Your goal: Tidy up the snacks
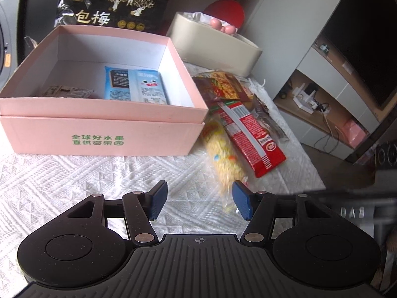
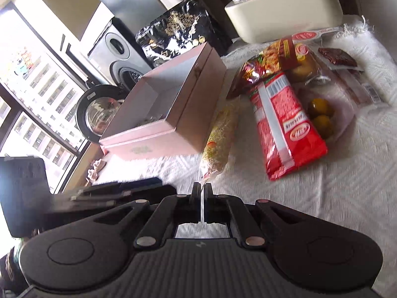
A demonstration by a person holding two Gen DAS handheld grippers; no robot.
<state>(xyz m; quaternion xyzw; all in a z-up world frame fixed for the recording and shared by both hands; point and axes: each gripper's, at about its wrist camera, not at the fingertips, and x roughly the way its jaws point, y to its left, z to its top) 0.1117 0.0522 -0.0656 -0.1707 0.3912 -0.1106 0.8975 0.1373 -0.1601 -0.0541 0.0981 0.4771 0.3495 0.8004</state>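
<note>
An open pink box (image 1: 99, 129) stands on the white cloth and holds two blue packets (image 1: 135, 87) and a brownish item (image 1: 67, 91). My left gripper (image 1: 198, 198) hovers open over the cloth in front of the box, nothing between its blue pads. To the right of the box lies a long yellow snack packet (image 1: 223, 159), blurred. My right gripper (image 2: 202, 188) is shut on that yellow packet's (image 2: 218, 139) clear near end. Beside it lie a red packet (image 2: 285, 124), a dark red noodle bag (image 2: 263, 67) and clear packs of small cakes (image 2: 320, 114).
A black bag with gold print (image 1: 111, 2) leans behind the box. A cream container (image 1: 213, 47) with pink eggs stands at the back right. The table edge drops off on the right toward shelves and a television (image 1: 359, 49). A washing machine (image 2: 119, 49) stands behind.
</note>
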